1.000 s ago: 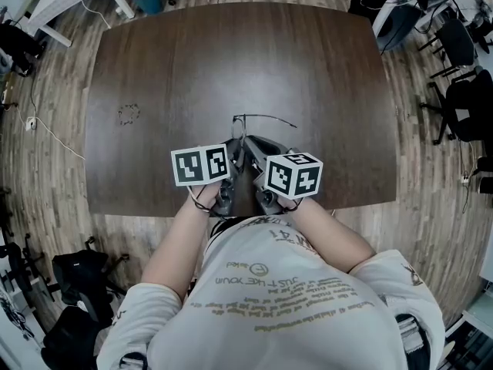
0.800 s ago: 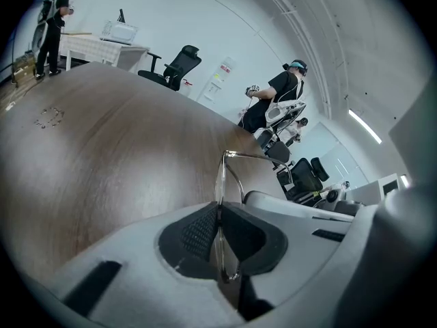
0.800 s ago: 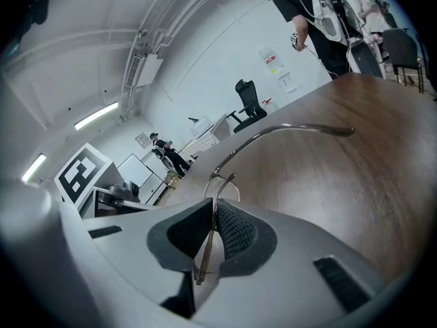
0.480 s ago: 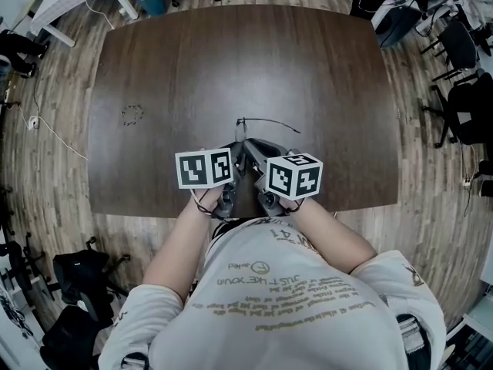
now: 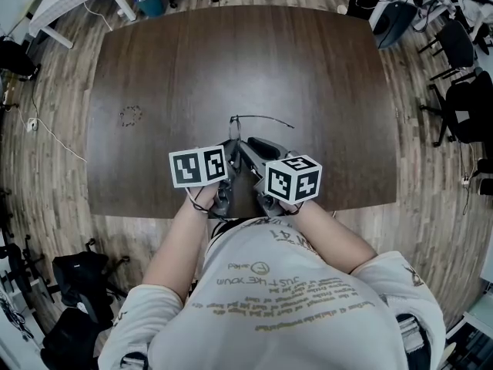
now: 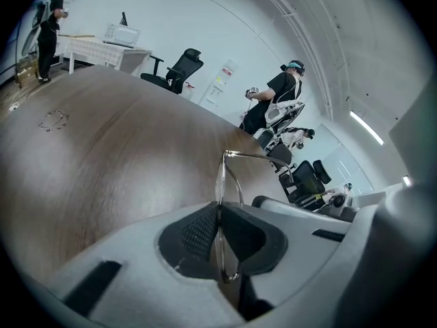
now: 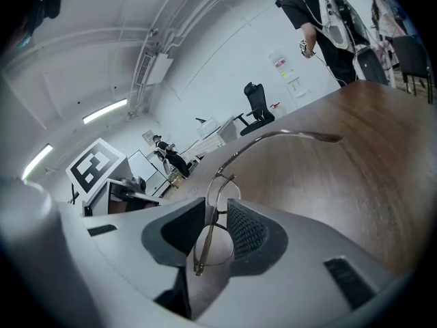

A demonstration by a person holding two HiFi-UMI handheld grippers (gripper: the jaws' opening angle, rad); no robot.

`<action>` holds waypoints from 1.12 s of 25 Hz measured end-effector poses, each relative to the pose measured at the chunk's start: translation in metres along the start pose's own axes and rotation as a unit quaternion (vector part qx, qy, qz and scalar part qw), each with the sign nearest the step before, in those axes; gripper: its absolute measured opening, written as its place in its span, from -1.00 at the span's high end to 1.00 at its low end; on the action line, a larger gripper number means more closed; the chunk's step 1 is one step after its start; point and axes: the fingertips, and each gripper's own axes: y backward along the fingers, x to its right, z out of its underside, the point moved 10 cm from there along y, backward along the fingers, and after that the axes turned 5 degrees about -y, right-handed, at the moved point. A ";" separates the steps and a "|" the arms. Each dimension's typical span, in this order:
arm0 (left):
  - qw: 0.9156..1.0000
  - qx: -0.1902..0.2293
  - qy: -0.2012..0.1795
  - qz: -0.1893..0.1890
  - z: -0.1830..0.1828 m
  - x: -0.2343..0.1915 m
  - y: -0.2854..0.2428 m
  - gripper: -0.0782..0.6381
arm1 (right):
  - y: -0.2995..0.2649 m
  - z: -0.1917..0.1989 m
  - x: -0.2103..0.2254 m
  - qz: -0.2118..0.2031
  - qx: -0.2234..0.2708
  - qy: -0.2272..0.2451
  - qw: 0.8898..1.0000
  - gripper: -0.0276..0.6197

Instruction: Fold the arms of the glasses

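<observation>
Head view: thin wire-rimmed glasses [image 5: 234, 120] held above dark brown wooden table [image 5: 154, 68], toward its near edge, pinched between left gripper [image 5: 230, 149] and right gripper [image 5: 248, 148], side by side; one slim arm [image 5: 266, 116] sticking out rightward

Left gripper view: jaws narrow, clamped on the glasses [image 6: 220, 197] at the rim, lens edge-on between dark ribbed pads [image 6: 194, 231]

Right gripper view: jaws narrow, gripping the glasses [image 7: 208, 241] across the lens rim; unfolded arm [image 7: 287, 137] arching out over the table [image 7: 369, 176]
</observation>
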 end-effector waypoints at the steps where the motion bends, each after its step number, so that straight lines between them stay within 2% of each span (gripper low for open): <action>1: 1.000 0.001 0.002 -0.001 -0.001 -0.002 0.001 0.70 | 0.002 -0.001 0.000 0.001 0.001 0.003 1.000 0.61; 7: 1.000 0.001 -0.003 -0.006 -0.002 -0.010 0.004 0.70 | 0.022 -0.016 -0.011 -0.014 0.012 0.060 0.998 0.61; 10: 1.000 -0.003 -0.023 -0.015 -0.003 -0.012 0.007 0.70 | 0.036 -0.036 -0.014 -0.011 0.031 0.105 0.994 0.62; 13: 0.999 -0.006 -0.047 -0.025 -0.005 -0.014 0.010 0.70 | 0.047 -0.065 -0.007 0.009 0.044 0.156 0.987 0.63; 16: 0.998 -0.008 -0.061 -0.028 -0.004 -0.010 0.010 0.70 | 0.050 -0.084 0.015 0.017 0.002 0.191 0.981 0.71; 20: 0.996 -0.014 -0.080 -0.027 -0.003 -0.006 0.010 0.70 | 0.039 -0.087 0.028 -0.025 -0.100 0.223 0.970 0.71; 25: 0.992 -0.022 -0.115 -0.036 -0.002 -0.003 0.010 0.70 | 0.027 -0.078 0.029 -0.033 -0.138 0.249 0.958 0.71; 28: 0.992 -0.023 -0.118 -0.037 0.001 -0.004 0.010 0.70 | 0.022 -0.071 0.027 -0.042 -0.149 0.251 0.956 0.66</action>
